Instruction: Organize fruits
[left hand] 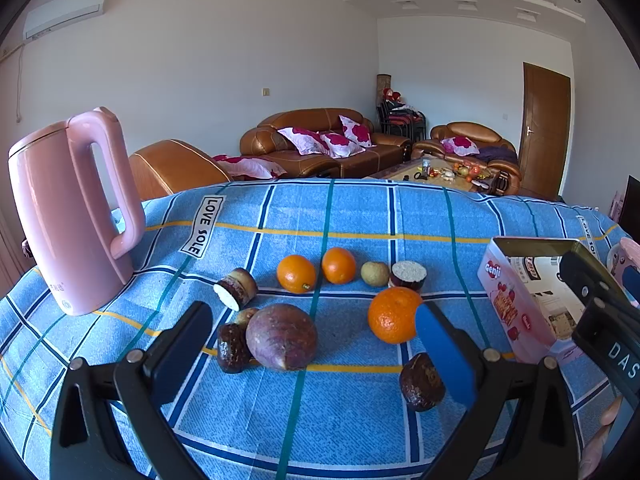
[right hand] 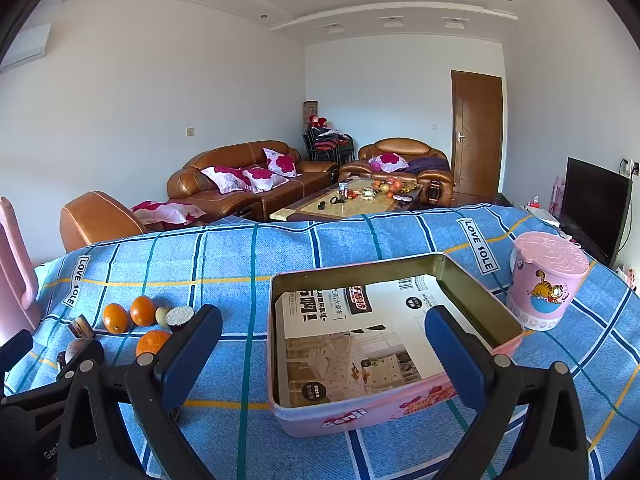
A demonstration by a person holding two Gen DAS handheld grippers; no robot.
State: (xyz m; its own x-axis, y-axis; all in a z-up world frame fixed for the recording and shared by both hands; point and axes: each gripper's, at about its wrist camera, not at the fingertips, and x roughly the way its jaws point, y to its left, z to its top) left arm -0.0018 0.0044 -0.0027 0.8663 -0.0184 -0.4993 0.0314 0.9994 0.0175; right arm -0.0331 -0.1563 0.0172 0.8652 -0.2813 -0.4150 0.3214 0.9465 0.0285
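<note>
**Hazards at the Start of Fruit Sorting**

The left hand-held gripper (left hand: 312, 354) stood with its jaws wide apart and held nothing. It hovered low over the desk, framing the large purple-brown fruit (left hand: 281, 337) at lower centre of the left wrist view. The right hand-held gripper (right hand: 324, 344) was likewise spread apart and empty, straddling the open pink tin (right hand: 394, 410) at centre of the right wrist view.

The fruits lay loose on the blue checked cloth (left hand: 360, 216). Two oranges (left hand: 296, 273) sat side by side at mid-frame, and a third, larger orange (left hand: 394, 315) lay just beside the right finger of the left hand-held gripper. A dark wrinkled fruit (left hand: 421, 383) lay partly behind that same finger. Two cut pieces (left hand: 237, 288) and a small pale fruit (left hand: 375, 273) were near the oranges. The tin held only a printed sheet.

Probable faults:

1. Roll-away. The oranges were round, so a finger brushing one during closure would likely have pushed it across the cloth.
2. Double grasp. A small dark fruit (left hand: 232, 348) touched the purple-brown fruit; closing on both would likely have given an unstable hold.
3. Collision. The pink kettle (left hand: 68, 216) at left of frame stood near the fruit cluster, and a wide sweep could have struck it.
4. Tin shift. The light tin could have slid if bumped on its rim.
</note>
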